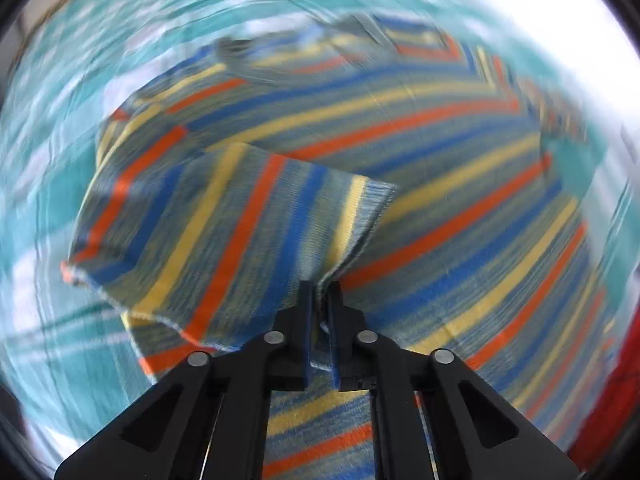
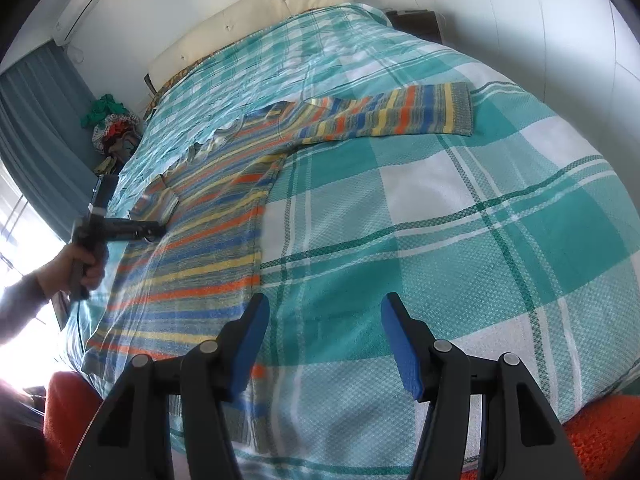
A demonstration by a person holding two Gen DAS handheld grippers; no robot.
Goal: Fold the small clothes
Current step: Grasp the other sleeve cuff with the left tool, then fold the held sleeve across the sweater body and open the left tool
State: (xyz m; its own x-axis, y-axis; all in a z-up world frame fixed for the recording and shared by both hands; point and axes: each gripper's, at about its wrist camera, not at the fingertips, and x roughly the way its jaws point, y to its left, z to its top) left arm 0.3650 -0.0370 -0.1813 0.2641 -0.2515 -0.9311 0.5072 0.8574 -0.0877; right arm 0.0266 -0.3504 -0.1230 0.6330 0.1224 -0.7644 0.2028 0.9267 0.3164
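A small striped sweater (image 2: 208, 240) in blue, orange, yellow and grey lies spread on the bed, one sleeve (image 2: 400, 114) stretched out to the right. My left gripper (image 1: 322, 292) is shut on the cuff of the other sleeve (image 1: 240, 232) and holds it lifted over the sweater's body (image 1: 460, 184); the left wrist view is motion-blurred. The left gripper also shows in the right wrist view (image 2: 160, 230), held by a hand at the sweater's left side. My right gripper (image 2: 324, 312) is open and empty above the bedspread, near the sweater's bottom hem.
The bed is covered by a teal and white checked bedspread (image 2: 480, 240). An orange-red blanket (image 2: 600, 432) lies at the near edge. A cream headboard (image 2: 260, 8) is at the far end. A pile of clothes (image 2: 116, 128) and a curtain are at the left.
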